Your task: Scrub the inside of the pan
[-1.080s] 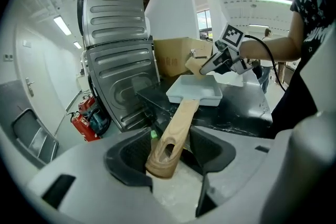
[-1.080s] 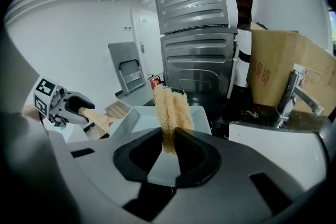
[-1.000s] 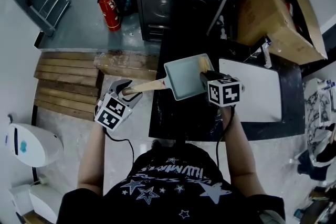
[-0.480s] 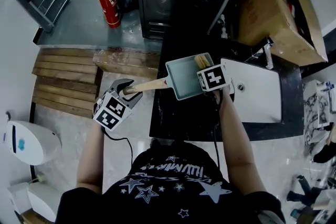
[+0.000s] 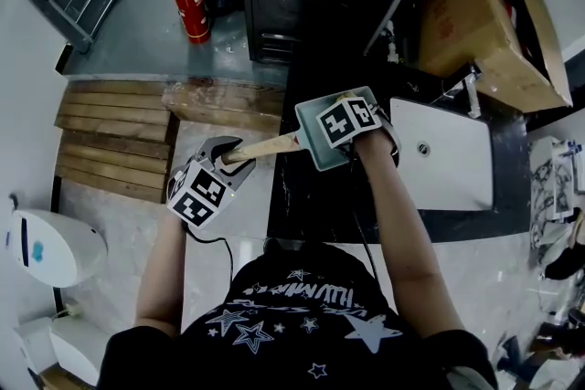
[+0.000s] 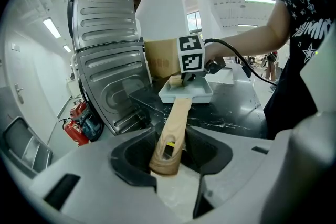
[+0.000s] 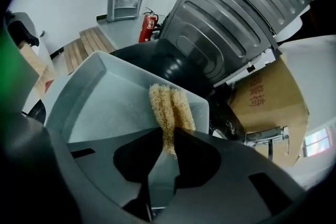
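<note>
My head cam dim, bluish, edges bent by fisheye. Left gripper view brighter: white ceiling strip lights (image 6: pixel 261 0) overhead, pale glare streaks on glossy black marbled counter (image 6: pixel 231 107), near foreground soft. Right gripper view: black vignette round corners, tan fibrous scrub pad (image 7: pixel 168 107) sharp-ish, stuff below it lost in shadow.

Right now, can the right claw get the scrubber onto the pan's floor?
Probably yes: the right claw is shut on the scrubber, whose end hangs inside the open pan, and nothing lies between it and the floor.
</note>
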